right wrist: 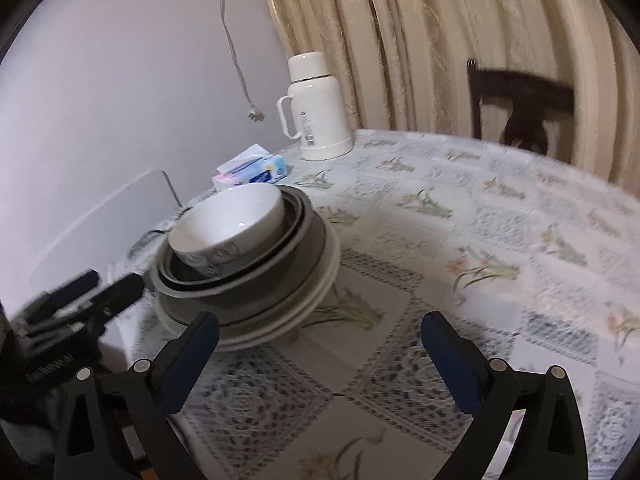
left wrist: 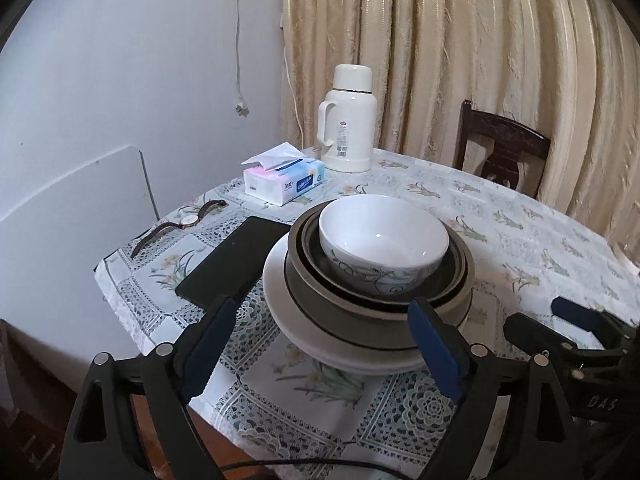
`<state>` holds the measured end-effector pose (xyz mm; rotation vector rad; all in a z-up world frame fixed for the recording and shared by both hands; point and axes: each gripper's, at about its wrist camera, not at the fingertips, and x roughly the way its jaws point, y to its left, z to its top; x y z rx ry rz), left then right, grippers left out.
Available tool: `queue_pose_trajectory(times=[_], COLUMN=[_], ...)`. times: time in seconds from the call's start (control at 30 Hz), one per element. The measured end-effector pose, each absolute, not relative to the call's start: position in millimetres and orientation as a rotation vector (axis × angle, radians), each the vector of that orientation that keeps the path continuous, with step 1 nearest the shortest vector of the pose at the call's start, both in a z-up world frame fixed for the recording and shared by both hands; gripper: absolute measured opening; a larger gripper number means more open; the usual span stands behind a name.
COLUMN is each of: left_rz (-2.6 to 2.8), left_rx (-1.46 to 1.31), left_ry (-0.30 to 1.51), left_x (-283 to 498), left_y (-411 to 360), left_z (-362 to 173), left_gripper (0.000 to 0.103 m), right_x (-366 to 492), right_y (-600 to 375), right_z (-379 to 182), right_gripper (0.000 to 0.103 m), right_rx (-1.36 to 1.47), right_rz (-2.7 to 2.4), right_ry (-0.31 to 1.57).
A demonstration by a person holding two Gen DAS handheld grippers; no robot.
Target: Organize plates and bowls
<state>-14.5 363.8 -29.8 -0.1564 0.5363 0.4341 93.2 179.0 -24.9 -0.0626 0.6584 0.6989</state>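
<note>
Left gripper (left wrist: pixel 320 320): jaws wide, empty, at 6 o'clock of the stack. White bowl (left wrist: pixel 382 240) sits in nested dark bowls (left wrist: pixel 456 276) on white plates (left wrist: pixel 280 300), left of table centre; phone (left wrist: pixel 232 264) at 9 o'clock. Right gripper (right wrist: pixel 320 332): jaws wide, empty, stack at its 11 o'clock. To move the stack, grip the lowest plate rim, keep level, lift slowly

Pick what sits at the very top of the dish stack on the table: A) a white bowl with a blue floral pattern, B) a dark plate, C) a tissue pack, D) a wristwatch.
A: the white bowl with a blue floral pattern rests upright inside the dark dishes, which sit on the white plates; the tissue pack and wristwatch lie apart on the tablecloth.
</note>
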Motion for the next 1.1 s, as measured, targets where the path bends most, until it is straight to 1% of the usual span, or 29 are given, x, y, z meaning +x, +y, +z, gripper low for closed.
queue_pose_trajectory(times=[0.2,0.33,0.57,0.83,1.1], left_rz=[0.48,0.5,0.53,0.587,0.583], left_rx=[-0.12,-0.085,-0.045,-0.007,-0.016], left_ry=[0.516,0.506,0.533,0.535,0.563], left_x=[-16,-18,-16,-18,-18], left_y=[362,359,357,356,361], left_z=[-27,-27,-34,-35,-40], left_gripper=[0.092,0.093,0.093,0.093,0.093], right_x=[84,85,91,80,73], right_y=[182,178,176,195,209], right_z=[-26,-21,-21,-19,-22], right_gripper=[0.103,0.103,0.103,0.103,0.103], right_rx=[-0.165,-0.177,-0.133,-0.222,-0.244], right_rz=[0.611,0.565,0.604,0.611,0.679], right_ry=[0.586,0.55,0.581,0.551,0.57])
